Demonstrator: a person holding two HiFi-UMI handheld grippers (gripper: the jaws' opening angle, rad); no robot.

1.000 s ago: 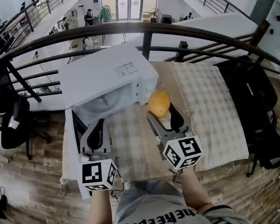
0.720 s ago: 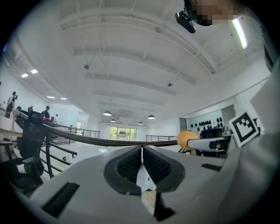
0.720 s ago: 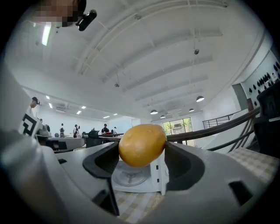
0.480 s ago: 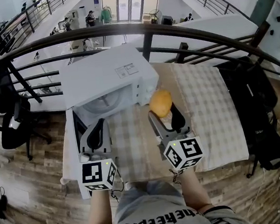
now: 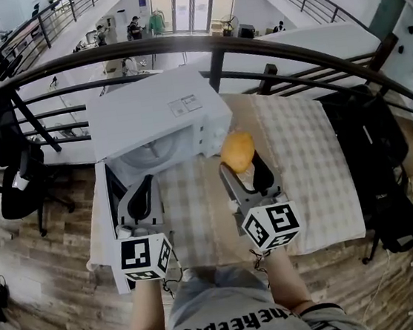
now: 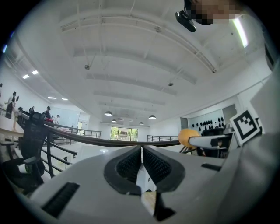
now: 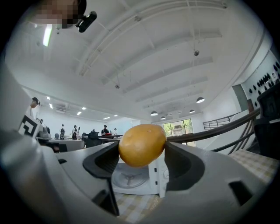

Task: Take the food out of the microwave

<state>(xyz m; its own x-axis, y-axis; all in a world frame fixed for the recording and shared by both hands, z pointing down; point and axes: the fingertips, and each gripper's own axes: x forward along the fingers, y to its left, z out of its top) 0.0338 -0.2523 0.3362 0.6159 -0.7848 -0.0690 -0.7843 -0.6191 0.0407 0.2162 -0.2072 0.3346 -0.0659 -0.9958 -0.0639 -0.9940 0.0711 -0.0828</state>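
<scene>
A white microwave (image 5: 157, 114) stands at the table's far left, its door (image 5: 109, 202) swung open toward me and its glass turntable (image 7: 127, 177) bare. My right gripper (image 5: 239, 165) is shut on a round orange-yellow bun (image 5: 237, 151), held above the checked tablecloth just right of the microwave's front. In the right gripper view the bun (image 7: 142, 145) sits squeezed between both pads. My left gripper (image 5: 142, 191) hovers by the open door with its pads pressed together on nothing. From the left gripper view the bun (image 6: 188, 136) shows off to the right.
A beige checked cloth (image 5: 303, 163) covers the table. A dark curved railing (image 5: 199, 43) runs behind the microwave. Black bags (image 5: 371, 140) lie to the right of the table and an office chair (image 5: 18, 183) stands at left.
The right gripper with the bun has drifted slightly further from me and to the right. The left gripper has stayed put.
</scene>
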